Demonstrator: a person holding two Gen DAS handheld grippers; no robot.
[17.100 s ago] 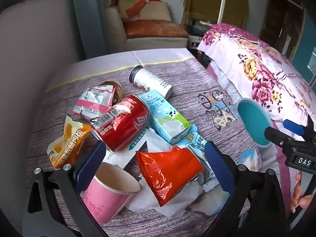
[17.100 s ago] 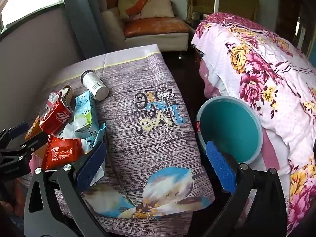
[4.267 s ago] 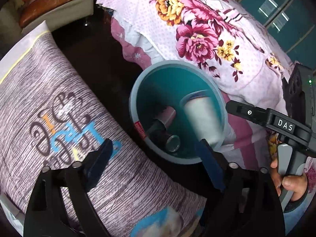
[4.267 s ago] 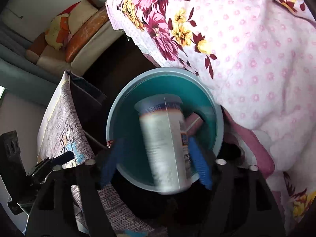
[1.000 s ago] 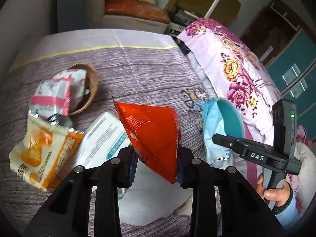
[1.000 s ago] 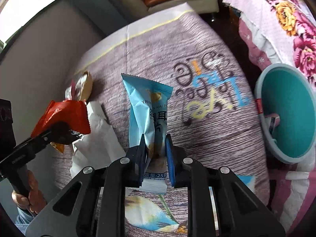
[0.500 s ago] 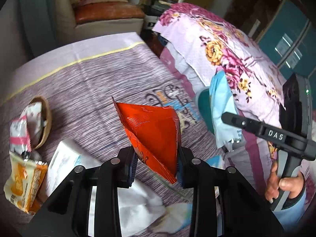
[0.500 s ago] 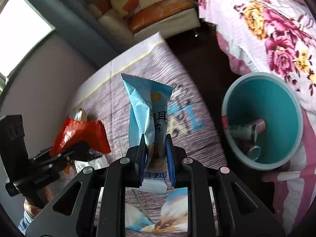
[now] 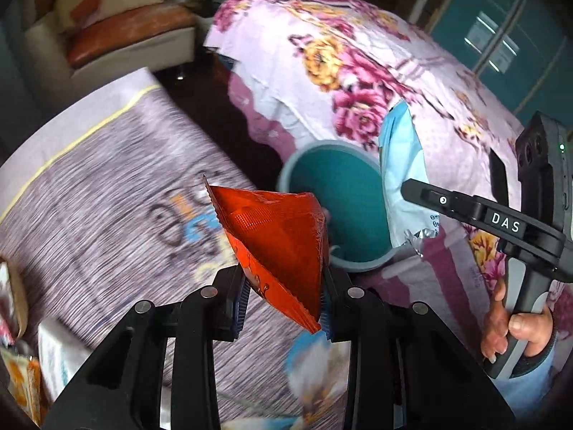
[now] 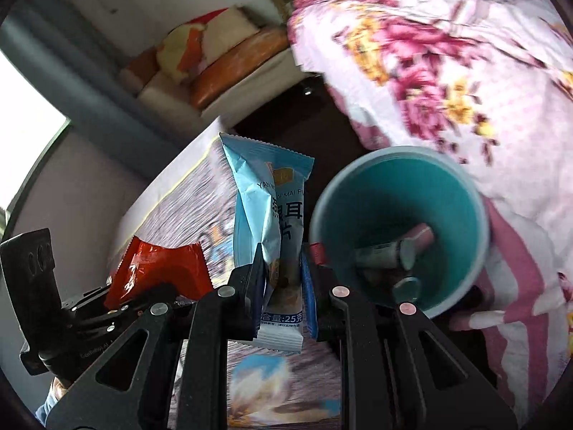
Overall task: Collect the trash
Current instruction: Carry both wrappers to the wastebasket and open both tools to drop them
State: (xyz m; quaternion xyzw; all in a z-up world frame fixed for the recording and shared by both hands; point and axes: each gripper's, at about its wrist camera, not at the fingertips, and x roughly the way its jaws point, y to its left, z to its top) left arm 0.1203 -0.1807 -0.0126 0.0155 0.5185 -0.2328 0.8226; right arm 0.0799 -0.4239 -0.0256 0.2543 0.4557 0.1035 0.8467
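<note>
Left claw [image 9: 283, 304] pinches red wrapper [image 9: 279, 243], right claw [image 10: 283, 290] blue packet [image 10: 268, 208]; bin [image 10: 322, 211] seemingly between tablecloth [image 9: 107, 186] and floral bedspread [image 9: 358, 71].

The right gripper [image 9: 465, 211] has white letters on its black finger. They say "DAS".

The blue snack bag [image 10: 274, 229] is pinched between the right gripper's two fingers. It has "YAN" and "N MAI PI" in small dark letters near the top. Under that are big dark Chinese signs. At the bottom end, right by the fingers, is the number "25".

The tablecloth [image 9: 107, 193] ahead of the left gripper [image 9: 283, 304] has big colored letters, too blurry to read.
</note>
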